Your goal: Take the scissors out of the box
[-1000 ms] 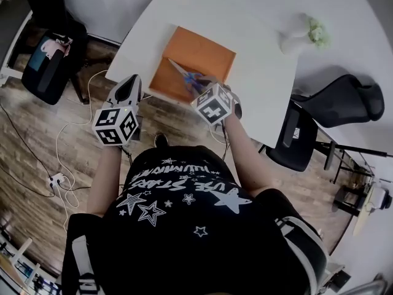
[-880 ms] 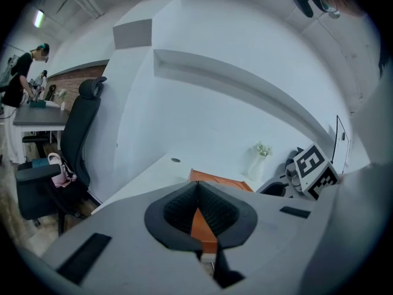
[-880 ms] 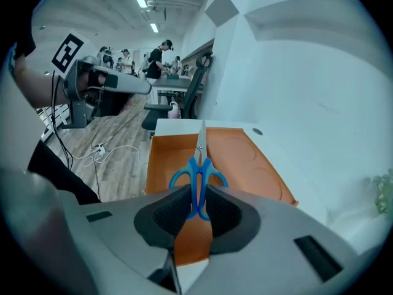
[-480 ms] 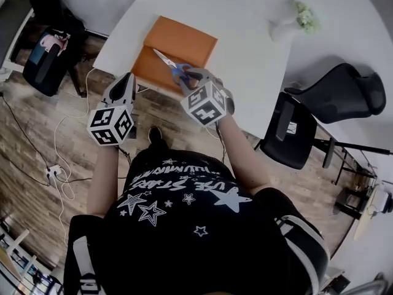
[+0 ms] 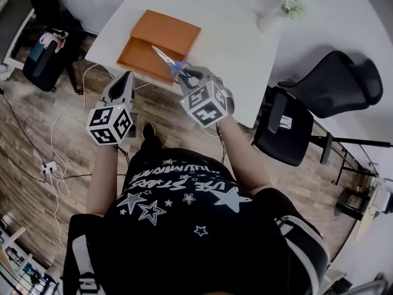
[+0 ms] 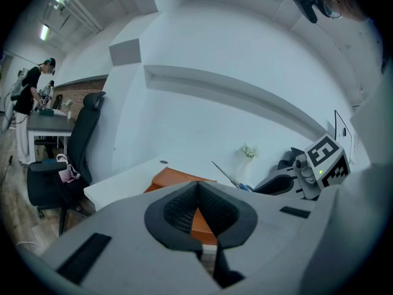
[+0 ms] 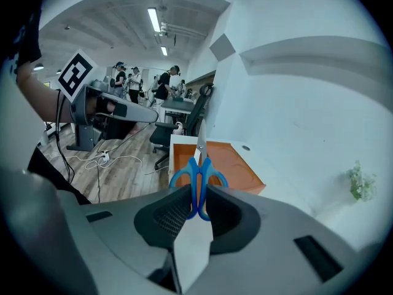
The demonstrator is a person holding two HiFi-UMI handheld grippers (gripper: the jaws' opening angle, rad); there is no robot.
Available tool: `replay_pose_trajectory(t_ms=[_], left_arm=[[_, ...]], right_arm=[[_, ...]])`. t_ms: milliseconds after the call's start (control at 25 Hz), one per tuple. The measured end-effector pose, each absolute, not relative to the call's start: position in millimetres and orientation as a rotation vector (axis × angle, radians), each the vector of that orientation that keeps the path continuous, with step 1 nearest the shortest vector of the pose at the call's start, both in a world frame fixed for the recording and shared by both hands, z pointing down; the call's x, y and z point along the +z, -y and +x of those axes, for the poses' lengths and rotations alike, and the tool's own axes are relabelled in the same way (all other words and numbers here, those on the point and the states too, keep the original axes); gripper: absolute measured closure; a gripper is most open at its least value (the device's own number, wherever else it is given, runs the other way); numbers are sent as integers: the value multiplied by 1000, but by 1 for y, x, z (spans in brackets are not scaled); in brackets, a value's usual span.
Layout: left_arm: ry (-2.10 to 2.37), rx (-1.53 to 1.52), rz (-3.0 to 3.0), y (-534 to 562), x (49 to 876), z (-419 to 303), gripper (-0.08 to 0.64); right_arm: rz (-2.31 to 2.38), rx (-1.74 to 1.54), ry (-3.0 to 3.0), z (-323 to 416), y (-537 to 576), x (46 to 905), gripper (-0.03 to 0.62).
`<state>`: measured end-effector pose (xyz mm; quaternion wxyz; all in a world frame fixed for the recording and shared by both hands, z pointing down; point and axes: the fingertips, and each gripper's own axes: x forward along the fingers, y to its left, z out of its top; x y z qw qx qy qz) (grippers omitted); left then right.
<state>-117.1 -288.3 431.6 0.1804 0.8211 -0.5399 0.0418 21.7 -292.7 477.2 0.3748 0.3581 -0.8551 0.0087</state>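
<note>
The scissors (image 7: pixel 199 165) are showing blue handles and silvery blades. The box (image 5: pixel 169 32) is showing orange on the white desk (image 5: pixel 239 48). The left hand-held gripper (image 6: pixel 198 203) and right hand-held gripper (image 7: pixel 195 204) are showing grey bodies with black-and-white square-patterned cubes (image 5: pixel 110 125).

Cool, even light falls from ceiling strip lamps (image 7: pixel 153 18) above and beyond the right fingers (image 7: pixel 164 217). The white table (image 5: pixel 233 48) past them glares pale, with soft shadows. Both gripper views bend hard and darken at the rims, and the fingers look slightly soft.
</note>
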Motion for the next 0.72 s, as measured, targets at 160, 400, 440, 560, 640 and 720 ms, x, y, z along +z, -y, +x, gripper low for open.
replay_pose_trajectory(t_ms=[160, 400, 440, 560, 640, 720], left_arm=[[1546, 111, 2316, 257, 432, -98, 541], [1584, 103, 2306, 207, 428, -75, 541], [1589, 101, 2304, 198, 428, -71, 541], [1604, 98, 2298, 172, 426, -58, 541], [1614, 100, 2294, 154, 425, -50, 541], [1624, 103, 2289, 137, 426, -44, 541]], right_arm=[[917, 14, 2212, 41, 263, 476, 494], [905, -14, 2243, 64, 219, 471, 494], [901, -17, 2248, 68, 210, 471, 494], [887, -25, 2261, 81, 185, 470, 494], [879, -26, 2269, 89, 169, 469, 494], [870, -27, 2274, 95, 154, 470, 494]])
